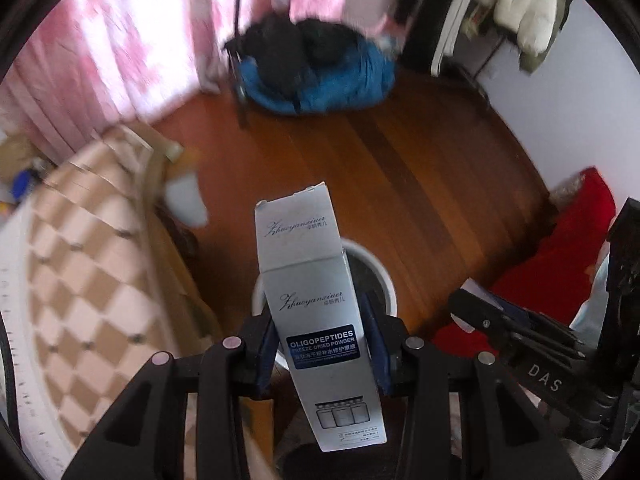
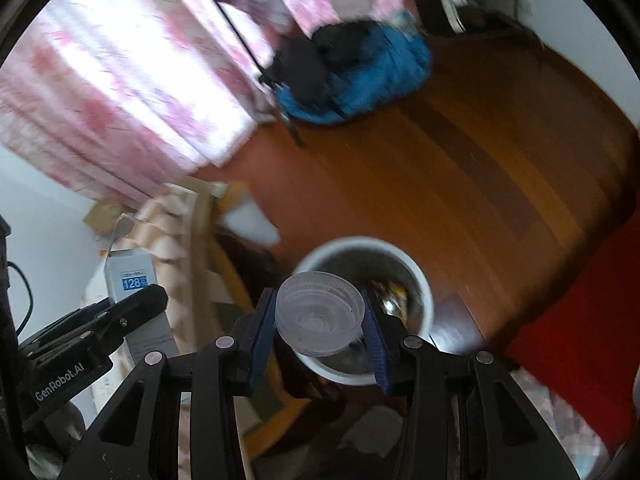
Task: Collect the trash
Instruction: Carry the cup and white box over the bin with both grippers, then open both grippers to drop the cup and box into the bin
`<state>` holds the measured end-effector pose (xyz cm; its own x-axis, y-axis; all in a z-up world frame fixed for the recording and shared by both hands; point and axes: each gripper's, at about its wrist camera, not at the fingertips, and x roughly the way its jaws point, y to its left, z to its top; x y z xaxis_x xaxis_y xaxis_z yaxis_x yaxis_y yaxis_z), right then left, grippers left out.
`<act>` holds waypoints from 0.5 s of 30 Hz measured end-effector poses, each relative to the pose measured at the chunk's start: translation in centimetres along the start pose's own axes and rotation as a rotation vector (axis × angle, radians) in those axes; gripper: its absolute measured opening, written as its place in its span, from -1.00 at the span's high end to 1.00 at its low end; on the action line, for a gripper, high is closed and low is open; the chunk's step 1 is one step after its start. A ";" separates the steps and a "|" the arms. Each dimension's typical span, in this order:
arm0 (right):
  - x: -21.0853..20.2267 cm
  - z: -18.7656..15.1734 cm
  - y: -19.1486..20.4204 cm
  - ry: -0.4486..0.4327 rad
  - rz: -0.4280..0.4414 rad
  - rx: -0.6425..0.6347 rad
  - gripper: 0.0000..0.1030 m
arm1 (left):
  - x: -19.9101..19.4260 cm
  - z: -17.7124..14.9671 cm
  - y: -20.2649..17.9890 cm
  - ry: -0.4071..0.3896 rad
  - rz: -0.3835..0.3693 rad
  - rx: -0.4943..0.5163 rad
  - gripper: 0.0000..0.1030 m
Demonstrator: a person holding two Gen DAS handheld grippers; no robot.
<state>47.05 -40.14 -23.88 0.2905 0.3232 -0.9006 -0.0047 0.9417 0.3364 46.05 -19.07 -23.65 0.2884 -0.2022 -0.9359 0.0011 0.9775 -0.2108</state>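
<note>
- Left tool [image 1: 324, 344] was clamped on the tall grey carton [image 1: 316, 304], low centre, above the white bin [image 1: 390, 284].
- Right tool [image 2: 320, 320] pinched a clear plastic cup [image 2: 320, 312] over the bin's rim [image 2: 428, 300].
- Risk: releasing off-centre could bounce either piece onto the wooden floor [image 2: 460, 184].

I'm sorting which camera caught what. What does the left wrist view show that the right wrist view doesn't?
Left wrist only: the printed front of the box, clamped in the left gripper.
Right wrist only: a clear plastic cup clamped in the right gripper, and trash inside the white bin.
Both: the bin, wood floor, blue bundle and pink curtain.
</note>
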 end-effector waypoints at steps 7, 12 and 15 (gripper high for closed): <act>9.7 -1.1 -6.7 0.156 -0.043 0.068 0.16 | 10.6 1.2 -1.0 0.157 0.038 0.055 0.30; 15.8 -1.3 -9.0 0.237 -0.086 0.076 0.16 | 14.2 2.3 -0.8 0.196 0.051 0.052 0.29; 18.3 -1.1 -9.4 0.267 -0.112 0.068 0.15 | 15.3 2.3 -0.3 0.214 0.043 0.031 0.29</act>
<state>51.35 -43.00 -43.86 0.0237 0.2390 -0.9707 0.0801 0.9674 0.2401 52.64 -22.31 -37.25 0.0785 -0.1650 -0.9832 0.0232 0.9862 -0.1637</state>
